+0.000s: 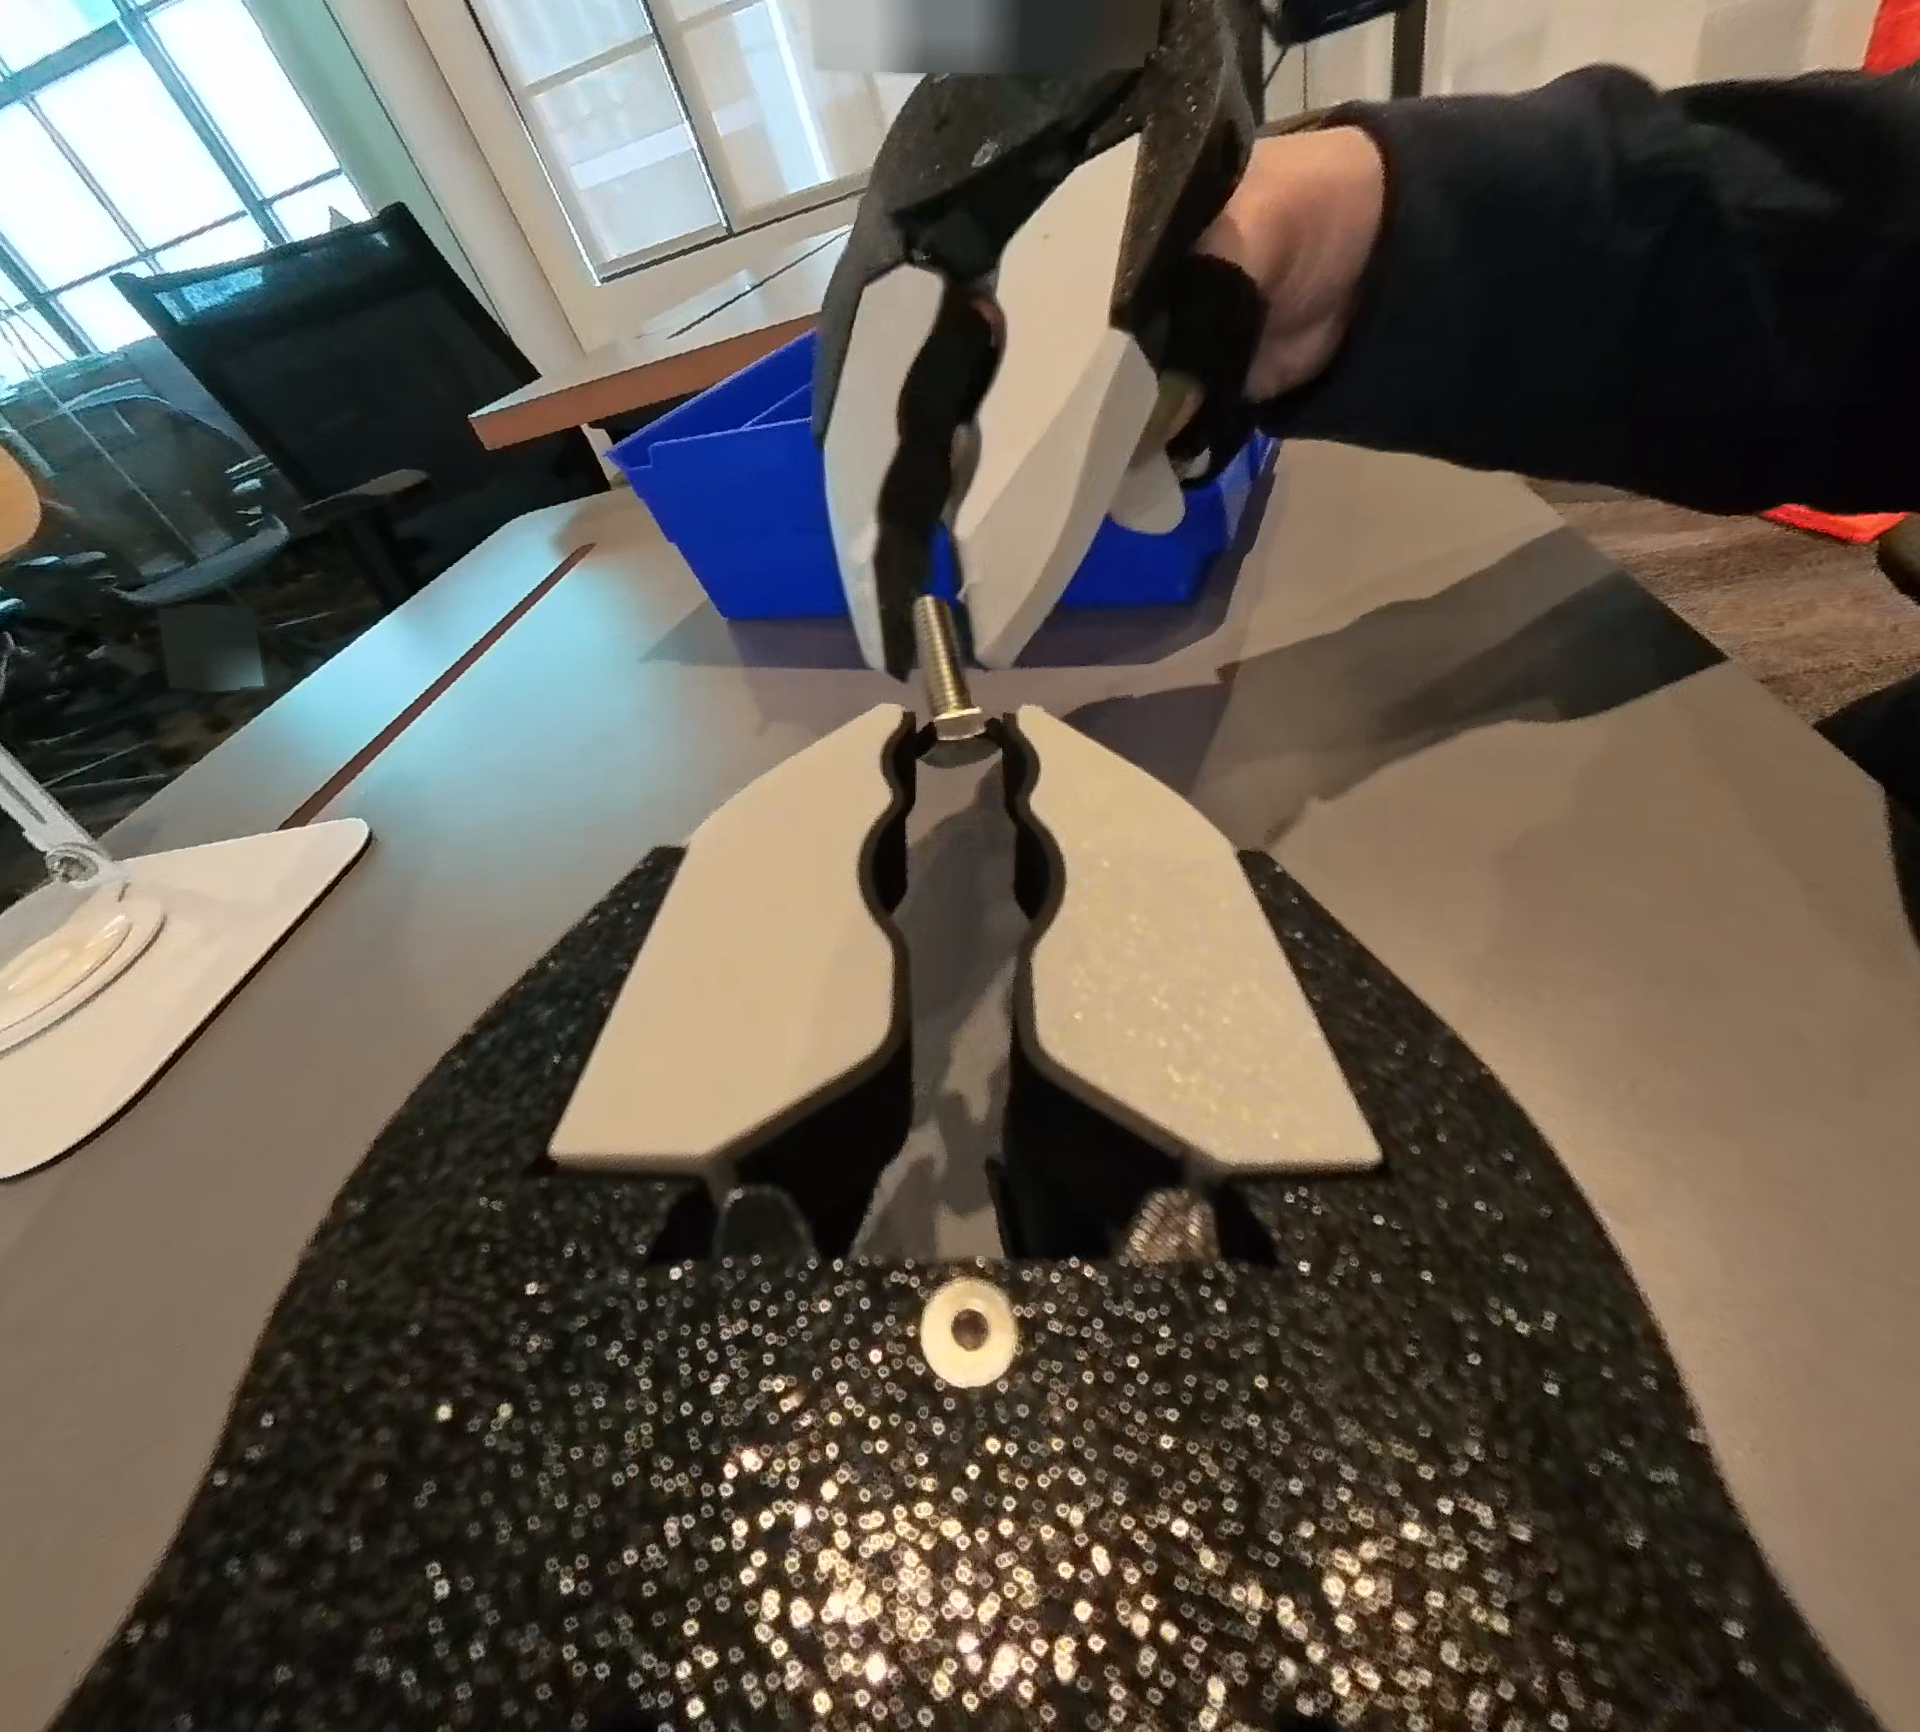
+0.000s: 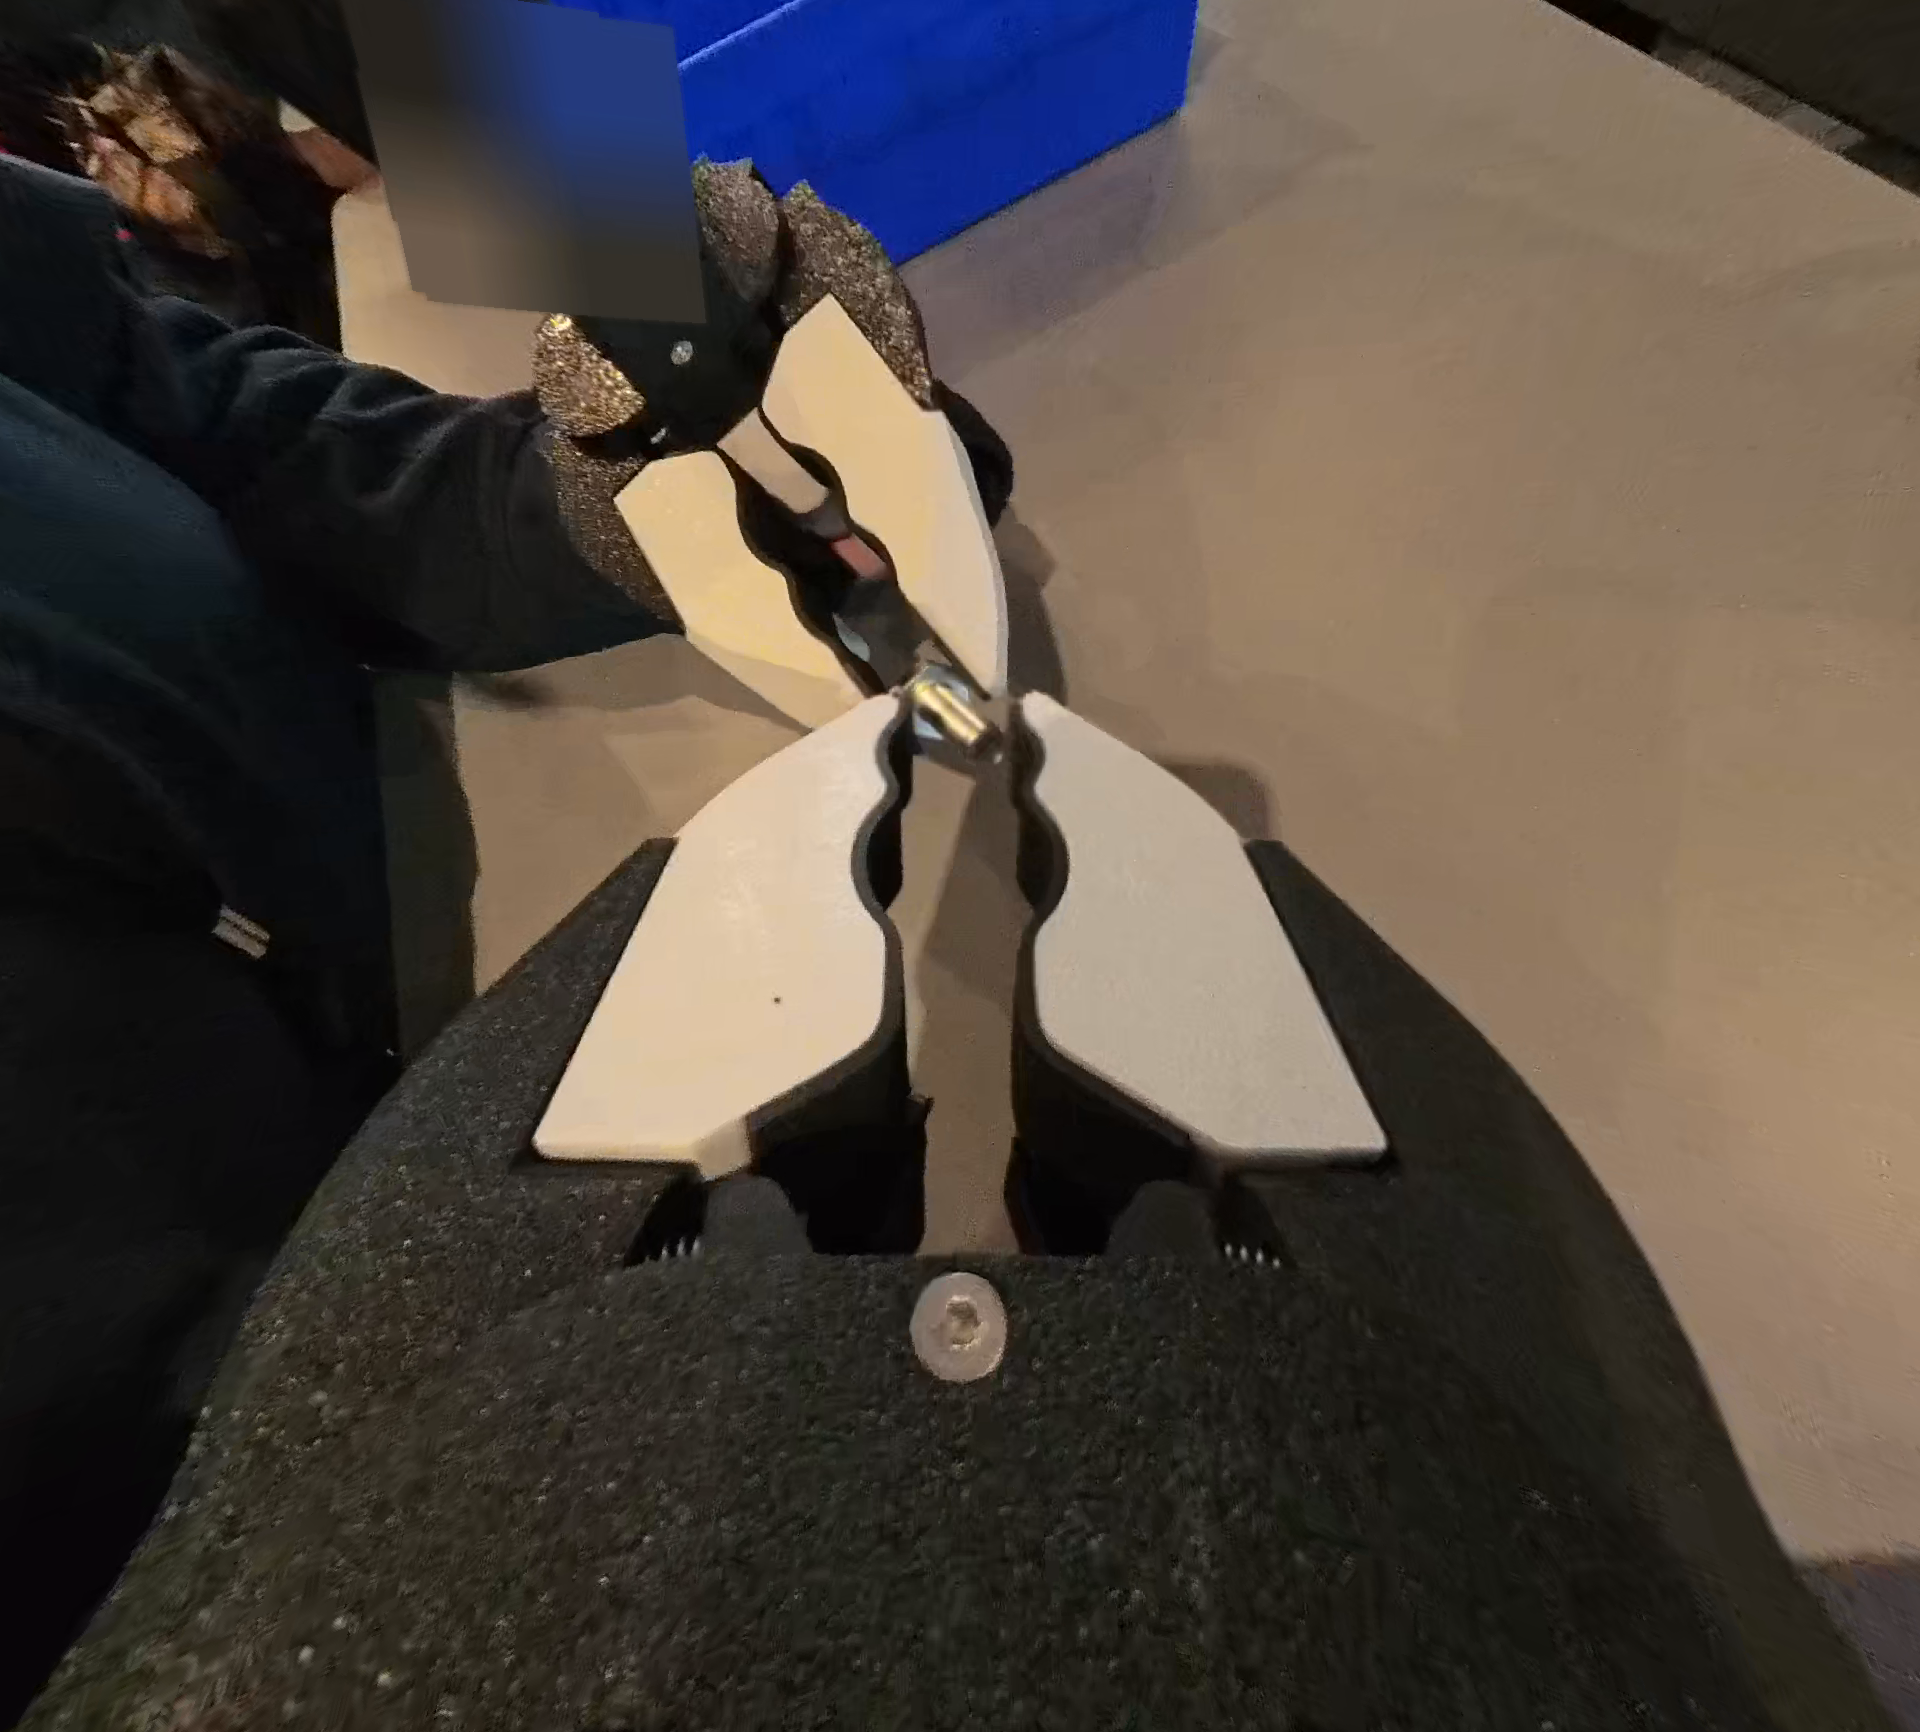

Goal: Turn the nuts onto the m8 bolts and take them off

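A silver bolt (image 1: pixel 938 664) stands upright above the grey table (image 1: pixel 1455 799). My left gripper (image 1: pixel 956 726) is shut on its hex head, one pad on each side. The threaded shaft rises between the fingers of my right gripper (image 1: pixel 943 659), which comes down from above. There is a gap between the shaft and one of its pads, so it does not grip. In the right wrist view the bolt's shaft (image 2: pixel 961 724) points toward the camera between my right gripper's (image 2: pixel 958 726) parted tips, and the left gripper (image 2: pixel 930 680) holds the head behind it. No nut shows on the thread.
A blue plastic bin (image 1: pixel 727 487) stands just behind the grippers and also shows in the right wrist view (image 2: pixel 935 51). A white stand base (image 1: pixel 177 955) sits at the table's left. A person's hand (image 1: pixel 1299 259) and dark sleeve hold the right gripper. My two grippers' fingertips are within a few centimetres of each other.
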Motion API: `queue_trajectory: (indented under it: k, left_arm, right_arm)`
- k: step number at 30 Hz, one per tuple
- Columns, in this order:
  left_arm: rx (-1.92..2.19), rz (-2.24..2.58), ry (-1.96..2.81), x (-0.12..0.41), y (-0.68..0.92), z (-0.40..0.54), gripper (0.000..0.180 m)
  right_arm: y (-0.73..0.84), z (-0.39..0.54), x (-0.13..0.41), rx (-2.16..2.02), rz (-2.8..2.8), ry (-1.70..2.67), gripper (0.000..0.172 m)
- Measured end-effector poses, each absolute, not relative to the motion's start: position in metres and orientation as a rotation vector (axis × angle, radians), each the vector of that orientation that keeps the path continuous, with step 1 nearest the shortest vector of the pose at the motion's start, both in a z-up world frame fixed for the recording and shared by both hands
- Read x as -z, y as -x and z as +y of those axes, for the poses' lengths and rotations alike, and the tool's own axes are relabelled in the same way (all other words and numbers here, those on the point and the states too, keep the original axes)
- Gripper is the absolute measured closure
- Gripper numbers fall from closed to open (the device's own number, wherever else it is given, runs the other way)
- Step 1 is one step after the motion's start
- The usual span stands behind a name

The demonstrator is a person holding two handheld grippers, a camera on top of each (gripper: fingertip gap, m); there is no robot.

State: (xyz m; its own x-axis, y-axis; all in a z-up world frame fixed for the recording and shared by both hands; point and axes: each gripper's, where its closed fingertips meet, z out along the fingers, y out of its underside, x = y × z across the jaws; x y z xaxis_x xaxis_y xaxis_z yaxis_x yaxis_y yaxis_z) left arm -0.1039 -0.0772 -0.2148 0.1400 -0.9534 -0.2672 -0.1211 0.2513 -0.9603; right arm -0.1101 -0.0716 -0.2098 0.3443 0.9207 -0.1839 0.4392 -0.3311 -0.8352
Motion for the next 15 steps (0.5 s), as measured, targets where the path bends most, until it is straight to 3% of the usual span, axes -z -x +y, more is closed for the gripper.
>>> queue_trajectory:
  k: [4, 6, 12, 15]
  left_arm:
    - [0.858, 1.280, 1.141, 0.215, 0.102, -0.078, 0.162]
    - [0.862, 1.239, 1.173, 0.212, 0.102, -0.073, 0.145]
    - [0.853, 1.199, 1.208, 0.212, 0.104, -0.066, 0.139]
    - [0.829, 1.192, 1.236, 0.215, 0.104, -0.063, 0.143]
  right_arm:
    - [0.112, -0.074, 0.207, -0.934, -1.188, 1.887, 0.164]
    - [0.103, -0.069, 0.202, -0.882, -1.174, 1.887, 0.164]
    - [-0.047, 0.007, 0.165, -0.216, -0.843, 2.045, 0.164]
    - [-0.141, 0.035, 0.178, 0.025, -0.691, 2.274, 0.164]
